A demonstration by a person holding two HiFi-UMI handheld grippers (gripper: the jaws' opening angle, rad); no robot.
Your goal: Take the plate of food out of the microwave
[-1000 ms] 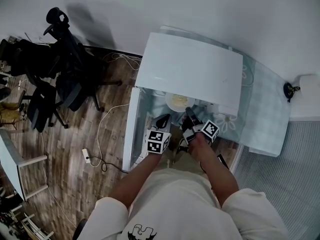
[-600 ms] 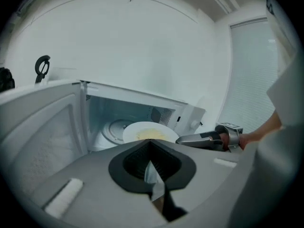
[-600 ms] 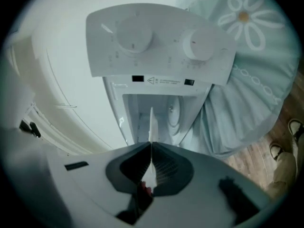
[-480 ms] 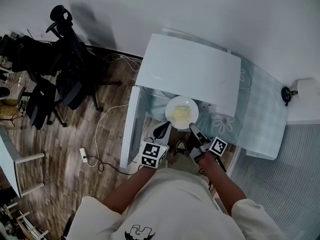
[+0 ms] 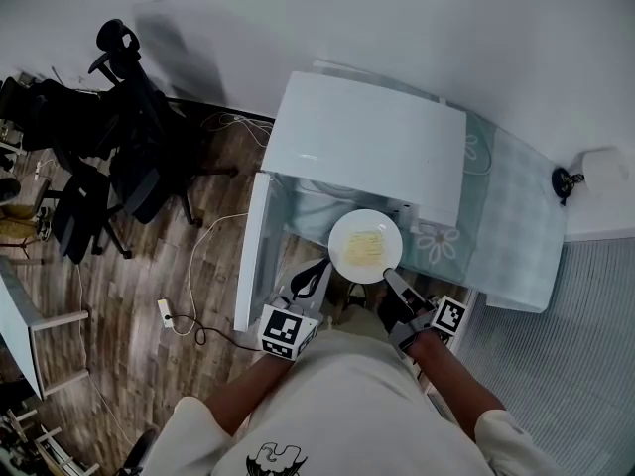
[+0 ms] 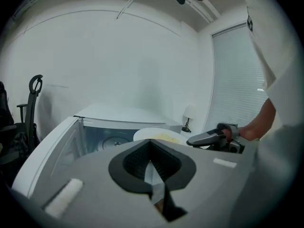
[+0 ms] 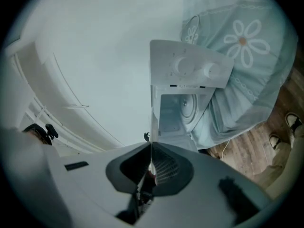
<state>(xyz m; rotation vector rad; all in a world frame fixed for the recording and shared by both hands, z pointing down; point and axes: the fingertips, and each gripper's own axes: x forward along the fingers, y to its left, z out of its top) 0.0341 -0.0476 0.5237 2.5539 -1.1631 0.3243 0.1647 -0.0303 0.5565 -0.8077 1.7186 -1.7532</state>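
Small office with a wood floor (image 5: pixel 198 266), microwave (image 5: pixel 367 137) on a table (image 5: pixel 521 236) with a flowery cloth. Plate (image 5: pixel 342 234) is out of the oven, in the air just in front of the opening. Right gripper (image 5: pixel 390 280) is clamped on its near rim, left gripper (image 5: pixel 318 271) is closed on nothing. It's a one-edge pinch, so my guess is it could tip and the food (image 5: pixel 365 248) would slide off. Chairs (image 5: pixel 119 157) sit well off to the left.
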